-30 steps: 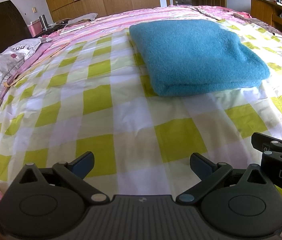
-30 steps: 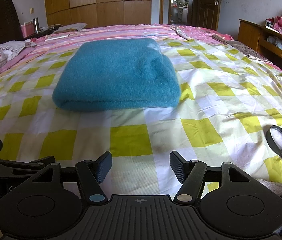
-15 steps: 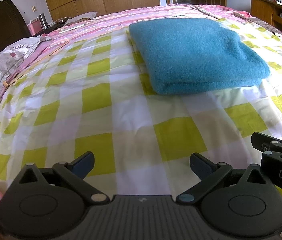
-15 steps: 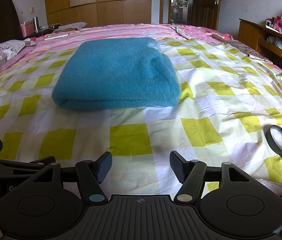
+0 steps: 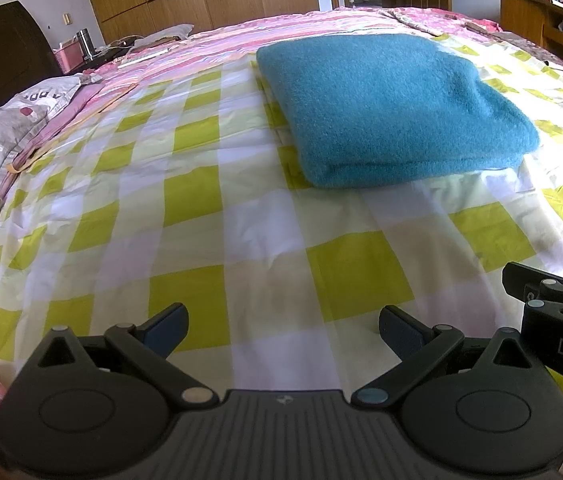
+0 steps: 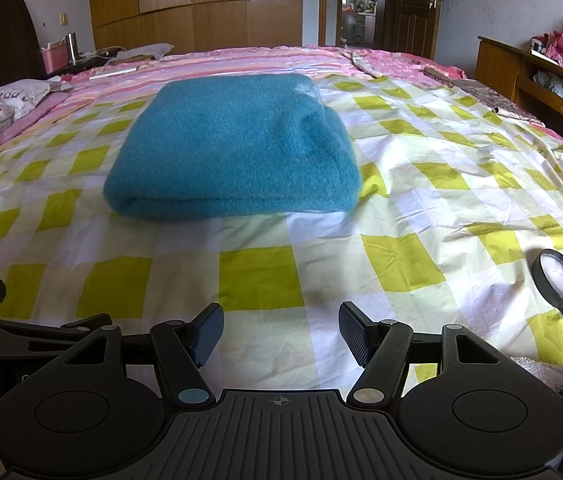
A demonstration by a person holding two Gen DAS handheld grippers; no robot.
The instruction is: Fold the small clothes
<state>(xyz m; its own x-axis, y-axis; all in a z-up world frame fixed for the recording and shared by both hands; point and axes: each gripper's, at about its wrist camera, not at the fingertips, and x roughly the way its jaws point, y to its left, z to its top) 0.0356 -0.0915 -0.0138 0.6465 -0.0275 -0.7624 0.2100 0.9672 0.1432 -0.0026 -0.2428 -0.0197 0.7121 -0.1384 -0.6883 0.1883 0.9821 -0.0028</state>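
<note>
A teal fleece garment (image 5: 389, 100) lies folded into a thick rectangle on the yellow-and-white checked bed sheet (image 5: 209, 216). It also shows in the right wrist view (image 6: 237, 148), with a rounded fold at its near edge. My left gripper (image 5: 283, 330) is open and empty, low over the sheet, well short of the garment and to its left. My right gripper (image 6: 280, 334) is open and empty, facing the garment's near edge from some distance. The right gripper's side shows at the right edge of the left wrist view (image 5: 553, 312).
A black magnifying glass (image 6: 559, 284) lies on the sheet to the right of my right gripper. A pillow (image 5: 5, 128) and pink bedding (image 5: 209, 48) lie at the left and far side. A wooden cabinet (image 6: 541, 84) stands to the right of the bed.
Both views have crept very slightly; the garment sits a touch lower in the right wrist view. Both grippers stay open and empty.
</note>
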